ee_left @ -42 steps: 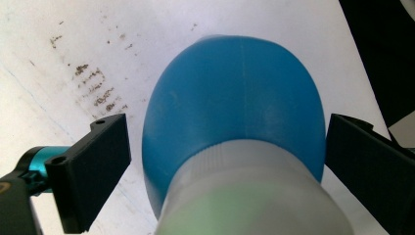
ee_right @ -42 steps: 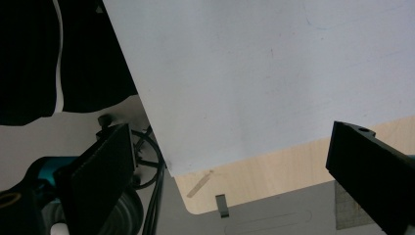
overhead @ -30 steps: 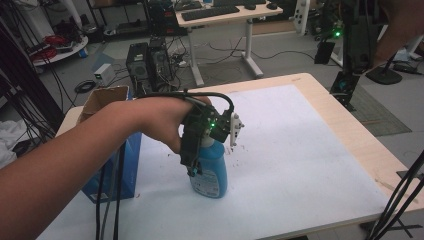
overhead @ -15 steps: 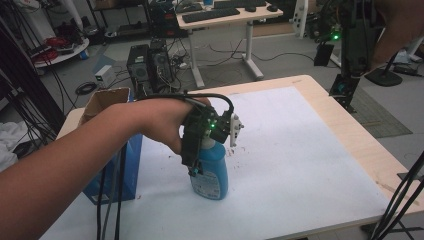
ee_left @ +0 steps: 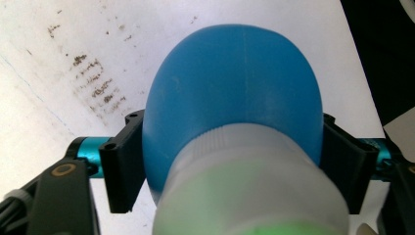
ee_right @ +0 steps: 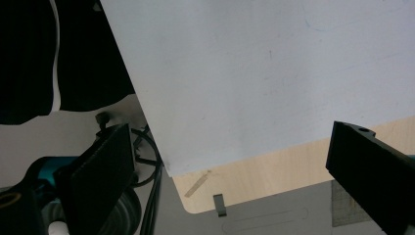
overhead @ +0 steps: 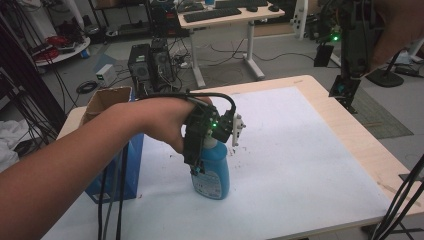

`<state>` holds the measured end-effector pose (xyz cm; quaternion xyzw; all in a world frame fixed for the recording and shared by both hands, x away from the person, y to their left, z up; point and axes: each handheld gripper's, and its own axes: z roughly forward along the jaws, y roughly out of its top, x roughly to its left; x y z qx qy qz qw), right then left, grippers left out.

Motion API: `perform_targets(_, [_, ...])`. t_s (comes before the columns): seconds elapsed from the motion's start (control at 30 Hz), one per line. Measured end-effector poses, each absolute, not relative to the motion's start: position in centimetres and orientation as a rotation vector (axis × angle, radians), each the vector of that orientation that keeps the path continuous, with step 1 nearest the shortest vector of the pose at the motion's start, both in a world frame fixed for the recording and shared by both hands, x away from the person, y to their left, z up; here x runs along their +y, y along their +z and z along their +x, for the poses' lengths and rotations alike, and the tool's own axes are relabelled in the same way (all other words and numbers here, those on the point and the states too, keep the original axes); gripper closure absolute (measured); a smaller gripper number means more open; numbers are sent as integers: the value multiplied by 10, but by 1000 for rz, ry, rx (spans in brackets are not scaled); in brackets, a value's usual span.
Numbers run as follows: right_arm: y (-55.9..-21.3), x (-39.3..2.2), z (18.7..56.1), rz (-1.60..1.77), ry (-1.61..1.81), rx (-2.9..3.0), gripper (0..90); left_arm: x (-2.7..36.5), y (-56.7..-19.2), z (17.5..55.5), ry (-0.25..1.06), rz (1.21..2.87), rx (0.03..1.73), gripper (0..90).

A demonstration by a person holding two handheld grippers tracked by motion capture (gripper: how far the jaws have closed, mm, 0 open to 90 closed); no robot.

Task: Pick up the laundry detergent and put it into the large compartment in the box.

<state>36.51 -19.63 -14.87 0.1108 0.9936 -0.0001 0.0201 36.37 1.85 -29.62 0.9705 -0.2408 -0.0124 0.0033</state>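
A blue spray bottle (overhead: pixel 214 175) with a pale cap stands upright on the white mat (overhead: pixel 300 150). My left gripper (overhead: pixel 199 165) comes down on it from above. In the left gripper view its two black pads (ee_left: pixel 121 166) sit against both sides of the blue body (ee_left: pixel 230 83). These jaws have just been closing, with the bottle between them. My right gripper (overhead: pixel 344 91) hangs high over the table's far right corner. In the right gripper view it (ee_right: pixel 235 166) stands open with nothing between its jaws.
A blue carton with an open cardboard top (overhead: pixel 107 100) stands just left of the bottle, under my forearm. The mat leaves a bare wooden border (overhead: pixel 360 145) along the table's right side. Desks, computers and cables lie beyond the far edge.
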Motion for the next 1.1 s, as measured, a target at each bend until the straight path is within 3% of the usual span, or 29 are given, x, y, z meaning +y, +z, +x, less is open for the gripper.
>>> perform_targets(0.3, [-149,-196,365,339,-3,3079,33,17,-295,363,-46,3036,-756,256])
perform_targets(0.8, [-151,-197,365,339,5,3082,33,14,-296,363,-16,3035,-772,373])
perform_targets(1.1, [-153,-197,365,342,6,3082,33,15,-292,360,-42,3049,-729,378])
